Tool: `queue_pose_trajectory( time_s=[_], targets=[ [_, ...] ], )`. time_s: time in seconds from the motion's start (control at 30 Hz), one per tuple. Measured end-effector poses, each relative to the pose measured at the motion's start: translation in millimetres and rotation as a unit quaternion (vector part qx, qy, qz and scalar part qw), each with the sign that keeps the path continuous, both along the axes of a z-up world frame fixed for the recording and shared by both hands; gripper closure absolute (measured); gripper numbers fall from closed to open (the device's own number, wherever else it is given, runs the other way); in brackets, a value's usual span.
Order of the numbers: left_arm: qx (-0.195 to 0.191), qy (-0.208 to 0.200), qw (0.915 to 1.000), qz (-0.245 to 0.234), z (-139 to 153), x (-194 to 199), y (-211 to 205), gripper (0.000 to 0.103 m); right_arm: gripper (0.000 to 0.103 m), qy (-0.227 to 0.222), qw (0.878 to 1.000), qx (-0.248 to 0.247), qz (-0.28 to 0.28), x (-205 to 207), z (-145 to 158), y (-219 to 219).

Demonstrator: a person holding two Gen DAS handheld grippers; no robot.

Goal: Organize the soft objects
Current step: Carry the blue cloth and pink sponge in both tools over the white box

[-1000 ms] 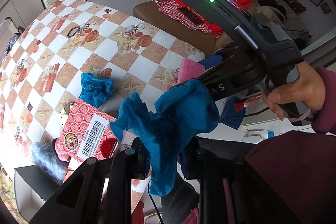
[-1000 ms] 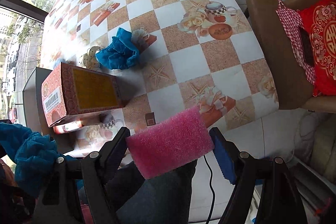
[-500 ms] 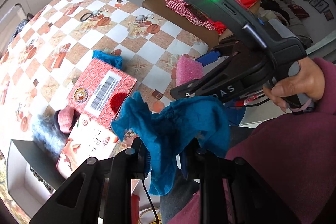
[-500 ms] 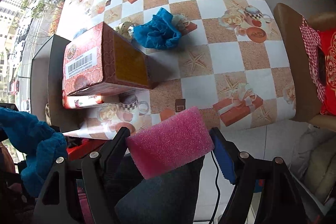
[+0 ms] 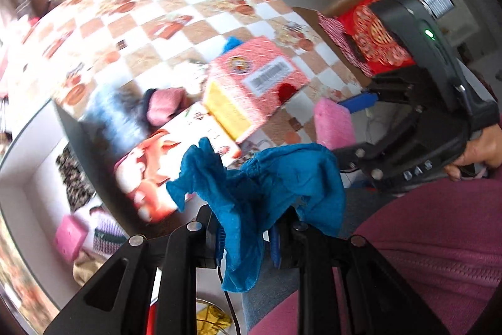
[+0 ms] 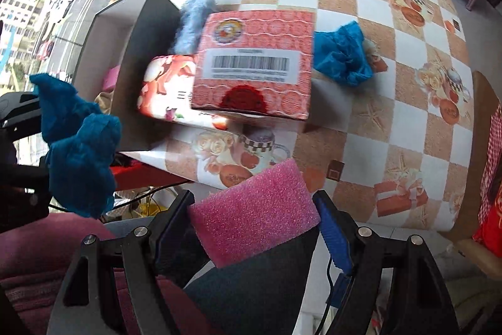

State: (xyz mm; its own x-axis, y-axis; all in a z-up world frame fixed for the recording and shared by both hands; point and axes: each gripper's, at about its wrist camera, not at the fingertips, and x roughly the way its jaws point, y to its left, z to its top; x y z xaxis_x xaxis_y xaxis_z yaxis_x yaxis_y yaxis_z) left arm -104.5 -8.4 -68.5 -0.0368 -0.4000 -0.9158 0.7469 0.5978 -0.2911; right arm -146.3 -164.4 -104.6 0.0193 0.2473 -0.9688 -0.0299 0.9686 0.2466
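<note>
Blue cloth (image 5: 276,178) pinched in left fingers (image 5: 213,236), pink sponge (image 6: 254,209) clamped between right fingers (image 6: 332,236)

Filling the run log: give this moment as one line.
left tool: shut on crumpled blue cloth | right tool: shut on pink foam sponge | both above checkered table edge

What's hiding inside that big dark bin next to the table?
Inside the dark open bin I can see a pink foam block, a purple striped knit piece, a dark patterned cloth and something beige. The bin's wall and the flowery box hide the rest.
</note>
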Motion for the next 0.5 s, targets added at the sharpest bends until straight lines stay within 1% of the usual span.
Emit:
queue_pose_trajectory(
  time_s=[0.13,0.3,0.4,0.5],
  targets=[
    [0.002,0.006,0.9982,0.059,-3.7,7.4,27.3,0.079,0.025,-0.001,0.998,0.006,0.061,11.0,4.5,31.8],
    [0.003,0.011,0.9925,0.121,-7.5,16.5,57.1,0.079,0.025,-0.004,0.993,0.01,0.122,25.9,9.3,66.2],
    [0.0,0.009,0.9873,0.159,-7.6,21.4,72.3,0.079,0.025,-0.006,0.988,0.009,0.152,35.0,13.0,83.0],
    [-0.003,0.005,0.9794,0.202,-8.9,27.8,88.0,0.079,0.025,-0.01,0.984,0.011,0.176,45.7,17.4,97.7]
  ],
)
